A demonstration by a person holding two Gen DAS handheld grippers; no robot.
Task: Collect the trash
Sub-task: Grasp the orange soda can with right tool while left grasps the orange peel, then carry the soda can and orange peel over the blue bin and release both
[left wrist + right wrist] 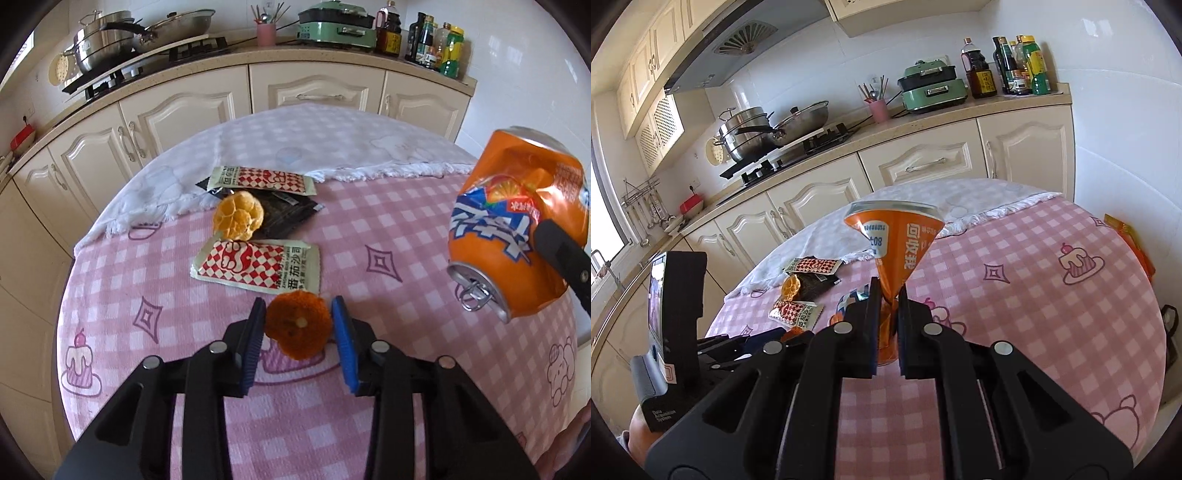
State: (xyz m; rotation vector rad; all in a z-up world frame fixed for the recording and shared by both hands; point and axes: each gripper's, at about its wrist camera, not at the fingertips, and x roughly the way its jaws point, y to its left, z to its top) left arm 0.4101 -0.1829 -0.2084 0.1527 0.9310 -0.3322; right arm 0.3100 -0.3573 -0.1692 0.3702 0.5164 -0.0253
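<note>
A crushed orange can (pixel 517 225) hangs pinched in the right gripper (pixel 886 314), tab end down. An orange peel (pixel 297 325) sits between the left gripper's (pixel 298 326) blue pads. Just beyond it lie a checkered sachet (pixel 258 266), a second peel (pixel 239 216), a black wrapper (pixel 284 216) and another sachet (pixel 262 181)

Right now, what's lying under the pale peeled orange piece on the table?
The pale orange peel sits on a black packet, which also runs under the far sauce packet. The black packet's covered part can't be seen, nor anything beneath it.
</note>
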